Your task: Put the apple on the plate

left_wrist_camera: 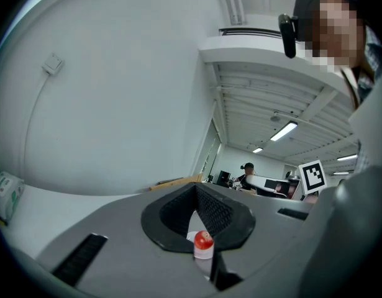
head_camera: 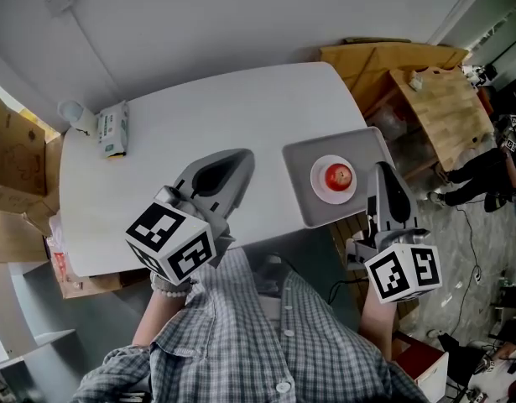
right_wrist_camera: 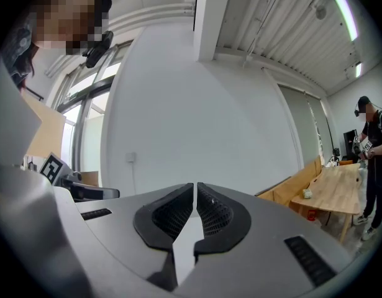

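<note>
A white table stands against a pale wall in a workshop-like room. A grey tray sits at the table's right end, and a tissue pack and a cup at its far left corner. Cardboard boxes crowd the floor on the left, and a wooden table stands off to the right, where another person is standing under strip lights.

The apple lies on the white plate in the tray. It is just left of the right gripper's fingertips and well to the right of the left gripper's tips.

The wearer, in a checked shirt, holds the left gripper above the near middle of the table. It is tilted, with its tips aimed away and to the right and its marker cube close to the chest. Its ribbed fingers meet at the tips and grip nothing; the apple shows beyond them through the gap nearer the gripper's body.

The right gripper hangs at the tray's right edge and points straight ahead, with its cube low by the wearer's side. Its fingers are drawn together to a hairline slit, with nothing between them.
</note>
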The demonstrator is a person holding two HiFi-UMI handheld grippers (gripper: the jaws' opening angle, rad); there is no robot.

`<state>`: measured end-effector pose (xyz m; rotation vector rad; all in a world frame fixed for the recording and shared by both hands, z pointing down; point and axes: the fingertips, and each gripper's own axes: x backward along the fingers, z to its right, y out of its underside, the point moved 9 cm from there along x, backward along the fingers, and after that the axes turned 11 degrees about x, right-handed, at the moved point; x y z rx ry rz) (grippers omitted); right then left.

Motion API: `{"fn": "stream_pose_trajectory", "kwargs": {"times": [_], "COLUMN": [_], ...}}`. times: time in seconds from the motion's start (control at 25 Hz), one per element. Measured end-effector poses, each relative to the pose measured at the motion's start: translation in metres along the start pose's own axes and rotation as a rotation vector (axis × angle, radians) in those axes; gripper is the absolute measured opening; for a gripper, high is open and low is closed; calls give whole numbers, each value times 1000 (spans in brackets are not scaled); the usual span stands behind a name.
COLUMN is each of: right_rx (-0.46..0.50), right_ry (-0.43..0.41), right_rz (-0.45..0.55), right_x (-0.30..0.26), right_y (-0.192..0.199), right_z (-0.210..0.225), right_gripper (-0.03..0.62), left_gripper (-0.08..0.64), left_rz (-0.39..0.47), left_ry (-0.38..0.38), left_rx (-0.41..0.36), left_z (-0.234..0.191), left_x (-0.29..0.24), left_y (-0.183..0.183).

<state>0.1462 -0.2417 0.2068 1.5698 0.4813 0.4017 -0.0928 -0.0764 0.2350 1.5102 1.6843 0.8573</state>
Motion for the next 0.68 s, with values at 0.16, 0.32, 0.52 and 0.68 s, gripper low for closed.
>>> {"fn": "stream_pose_trajectory", "kwargs": {"times": [0.16, 0.32, 0.52, 0.68], "right_rx": [1, -1, 2, 1], "right_ry": [9, 3, -2, 0], "right_rz": [-13, -21, -34, -35], "right_x": [1, -2, -4, -4], "right_y": [2, 3, 5, 7], "right_z": [2, -1, -3, -3], "right_gripper": [34, 34, 34, 34], "left_gripper": [9, 9, 9, 9], "left_rz": [-14, -12, -14, -17], "left_ry": [0, -6, -6, -4], "left_rx": [0, 12, 14, 15], "left_z": [-1, -5, -6, -6], "left_x": [0, 3, 3, 3], "left_y": [2, 1, 2, 4]}}
